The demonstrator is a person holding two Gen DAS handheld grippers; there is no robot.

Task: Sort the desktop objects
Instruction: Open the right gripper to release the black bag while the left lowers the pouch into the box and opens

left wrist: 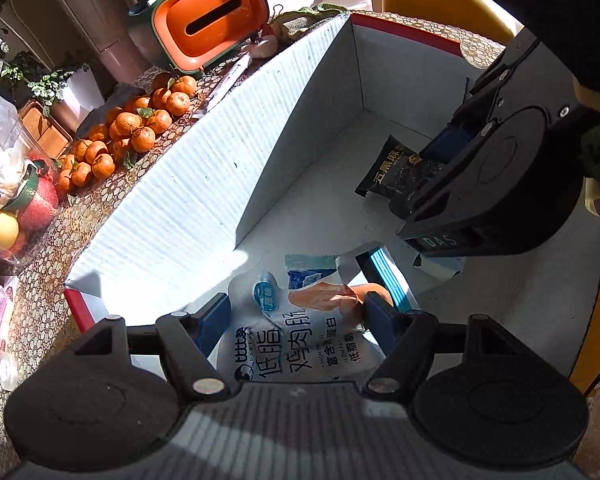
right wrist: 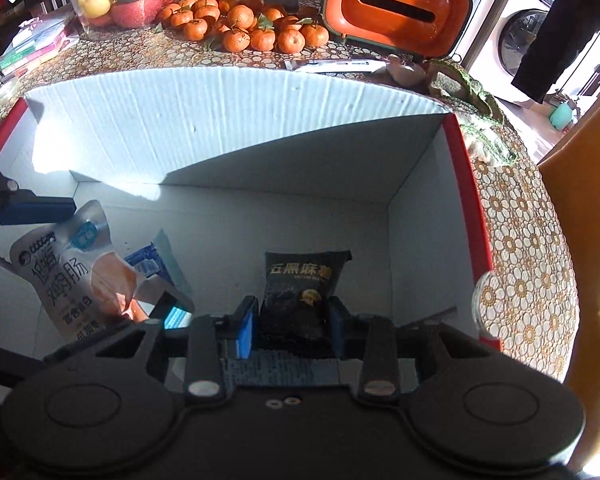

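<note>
White chicken-sausage pouch [left wrist: 300, 344] on the left, printed with bold dark characters and a picture of an orange sausage, hangs tilted over the floor of the white cardboard box [left wrist: 204, 184], pinched at its sides. On the right, a small black sesame snack packet [right wrist: 300, 292] with gold lettering stands upright, squeezed at its lower half, low inside the same red-rimmed box.

Patterned table [right wrist: 520, 240] with box [right wrist: 220, 120], tangerines [right wrist: 240, 28], orange case [right wrist: 396, 8].
</note>
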